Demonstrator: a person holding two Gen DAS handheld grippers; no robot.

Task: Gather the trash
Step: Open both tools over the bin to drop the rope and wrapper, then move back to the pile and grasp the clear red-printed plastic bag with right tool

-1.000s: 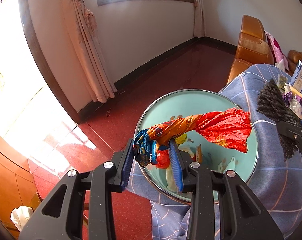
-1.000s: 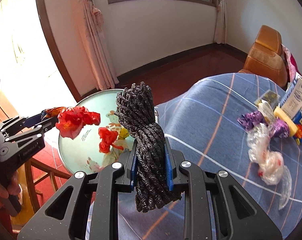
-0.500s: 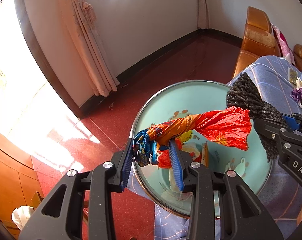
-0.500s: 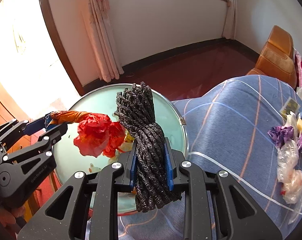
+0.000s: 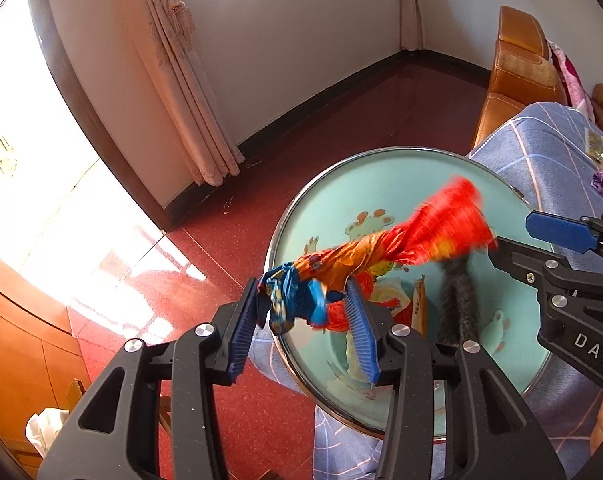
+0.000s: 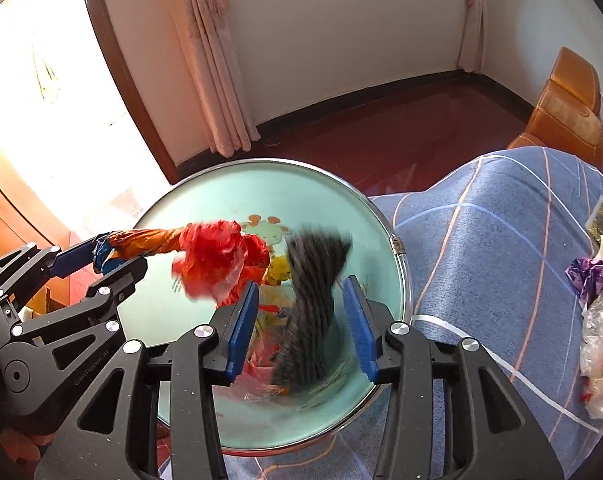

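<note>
A round teal basin (image 5: pixel 381 184) (image 6: pixel 261 184) sits at the edge of a blue checked cloth and holds several wrappers. My left gripper (image 5: pixel 305 316) holds a twisted red, orange and blue wrapper (image 5: pixel 381 248) over the basin; its jaws stand wider than before, so the grip is unclear. It also shows in the right wrist view (image 6: pixel 213 256). My right gripper (image 6: pixel 301 320) is open above the basin. A dark grey knitted bundle (image 6: pixel 313 308) (image 5: pixel 457 300) is blurred, falling between its fingers into the basin.
The blue checked cloth (image 6: pixel 501 260) carries more trash at right: a purple wrapper (image 6: pixel 589 276) and clear plastic bags (image 6: pixel 601 352). An orange leather sofa (image 5: pixel 517 76) stands behind. Red floor, a curtain (image 5: pixel 181 80) and a white wall lie beyond the basin.
My right gripper has opened and let go of the dark knitted bundle, which drops into the basin. Both grippers moved over the basin. The left jaws have widened around the wrapper.
</note>
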